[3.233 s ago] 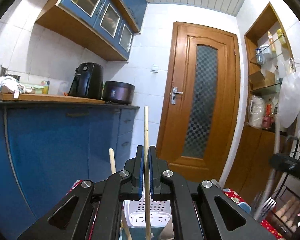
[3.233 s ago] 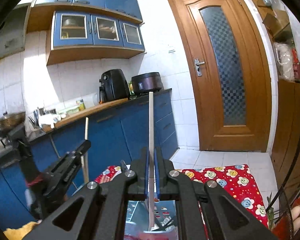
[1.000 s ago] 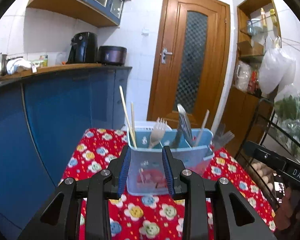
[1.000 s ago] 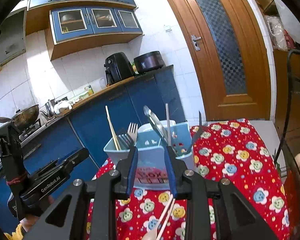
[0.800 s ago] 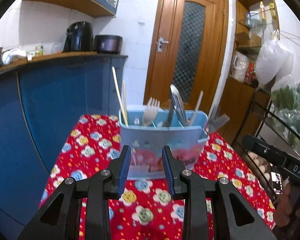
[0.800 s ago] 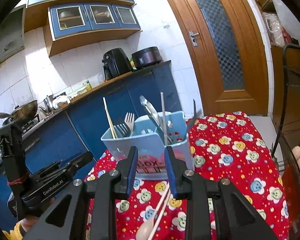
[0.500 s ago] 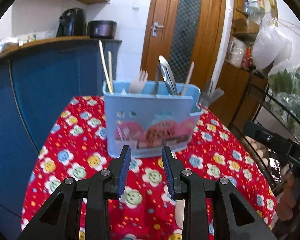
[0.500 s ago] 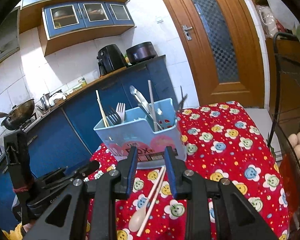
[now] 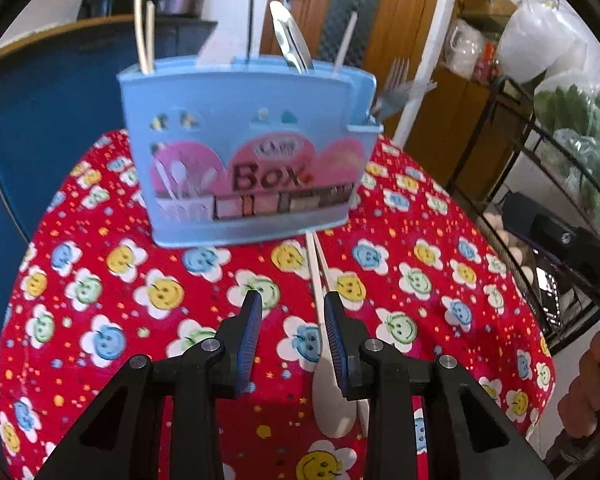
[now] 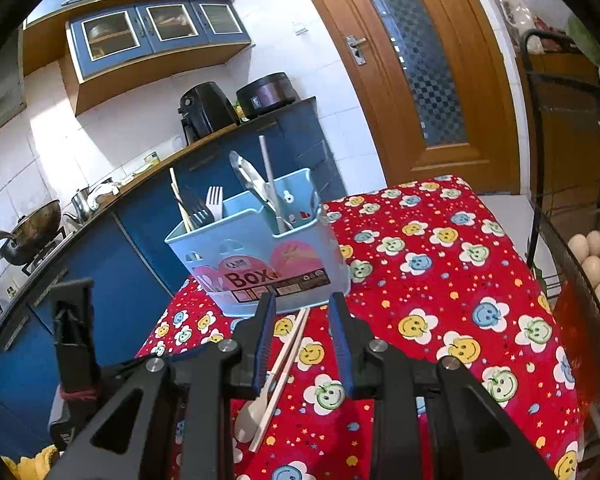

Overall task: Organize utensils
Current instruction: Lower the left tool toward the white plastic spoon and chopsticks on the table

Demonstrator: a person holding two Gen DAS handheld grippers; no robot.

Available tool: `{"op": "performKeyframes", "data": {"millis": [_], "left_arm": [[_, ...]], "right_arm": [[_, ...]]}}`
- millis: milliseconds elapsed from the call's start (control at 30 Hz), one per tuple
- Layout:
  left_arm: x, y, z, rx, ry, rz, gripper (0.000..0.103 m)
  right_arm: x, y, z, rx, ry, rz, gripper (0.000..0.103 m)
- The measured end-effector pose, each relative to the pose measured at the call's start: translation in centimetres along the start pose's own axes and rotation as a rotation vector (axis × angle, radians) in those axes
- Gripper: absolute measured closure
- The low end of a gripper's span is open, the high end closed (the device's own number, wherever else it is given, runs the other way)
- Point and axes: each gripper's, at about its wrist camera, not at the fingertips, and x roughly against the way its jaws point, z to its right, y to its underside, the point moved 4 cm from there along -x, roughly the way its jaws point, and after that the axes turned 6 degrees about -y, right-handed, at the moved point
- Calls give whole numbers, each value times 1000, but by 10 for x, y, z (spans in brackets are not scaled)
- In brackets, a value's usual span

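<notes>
Left wrist view: the blue utensil box (image 9: 244, 152) stands upright on the desk's red flowered cloth (image 9: 100, 300), holding chopsticks, forks and a metal spoon. In front of it a white spoon (image 9: 328, 384) and loose chopsticks (image 10: 288, 344) lie flat. Left tongs (image 9: 292, 320) and right tongs (image 10: 302, 320) hang above these, both partly open and empty.

the utensil box (image 9: 252, 152) is showing smooth, slightly glossy pale blue plastic with a printed paper-like label. the cloth (image 10: 440, 280) covering the bench is looking like matt printed fabric. the chopsticks (image 10: 288, 344) are looking like pale, matt wood. the tongs (image 10: 252, 180) are gleaming as polished metal. the door (image 10: 420, 60) is shining as varnished wood.
</notes>
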Motion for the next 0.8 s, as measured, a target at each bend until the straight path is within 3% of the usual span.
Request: {"op": "performKeyframes", "data": {"millis": [267, 567, 800], "left_arm": [[-24, 6, 10, -28, -20, -83, 70], [-39, 12, 23, -98, -60, -115, 70], [-46, 10, 25, -93, -78, -122, 70]], "right_arm": [[0, 7, 13, -33, 2, -12, 73], [0, 12, 25, -68, 0, -19, 73], [0, 14, 32, -87, -3, -20, 73]]}}
